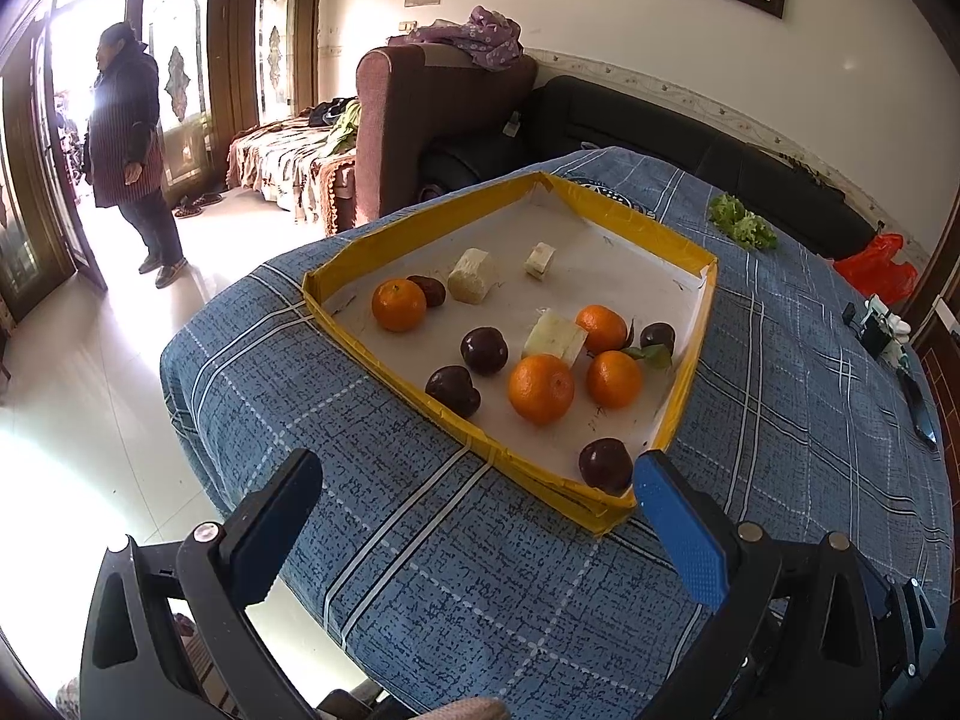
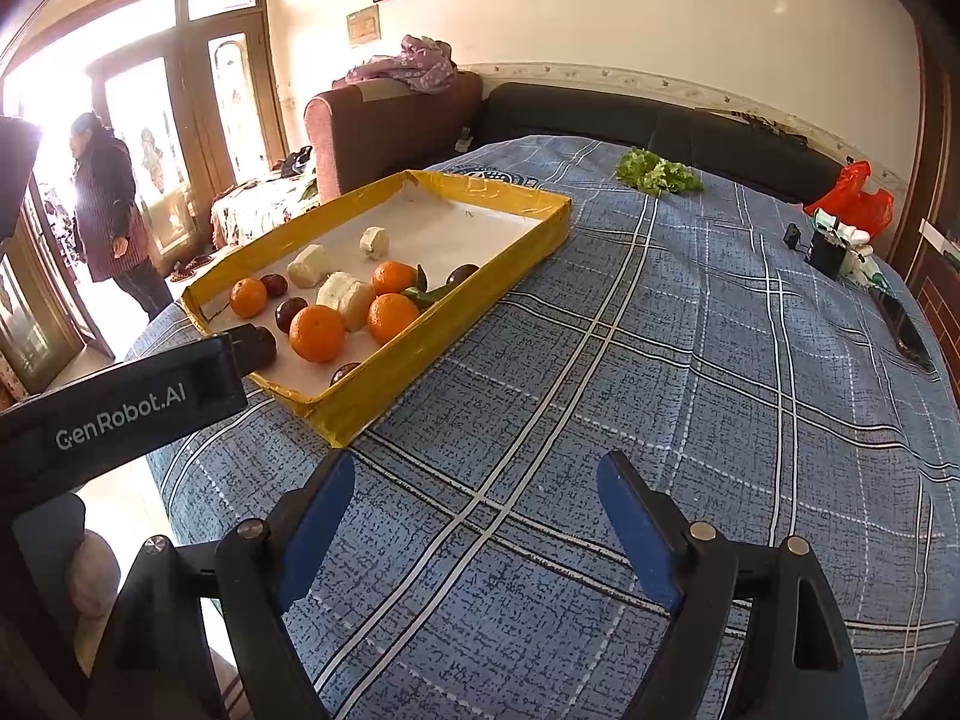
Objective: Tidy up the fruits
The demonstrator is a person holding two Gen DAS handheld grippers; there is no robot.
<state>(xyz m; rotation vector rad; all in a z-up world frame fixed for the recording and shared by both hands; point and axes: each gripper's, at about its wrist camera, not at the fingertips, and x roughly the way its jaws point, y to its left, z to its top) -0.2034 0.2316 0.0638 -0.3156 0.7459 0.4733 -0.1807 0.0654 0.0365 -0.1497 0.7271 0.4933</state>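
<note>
A shallow yellow-taped box (image 1: 384, 360) (image 2: 444, 312) sits on the blue plaid cloth. It holds several oranges (image 1: 540, 389) (image 2: 317, 333), several dark plums (image 1: 606, 465) (image 2: 291, 312) and three pale sugarcane chunks (image 1: 555, 339) (image 2: 345, 297). My left gripper (image 1: 480, 480) is open and empty, just in front of the box's near corner. It also shows in the right wrist view as a black arm at the left. My right gripper (image 2: 477, 480) is open and empty over bare cloth, to the right of the box.
A bunch of lettuce (image 2: 657, 171) lies at the far side of the table. A red bag (image 2: 852, 198), a small black device (image 2: 825, 252) and a phone (image 2: 909, 330) lie at the right edge. Sofas stand behind. A person (image 1: 129, 144) stands by the door.
</note>
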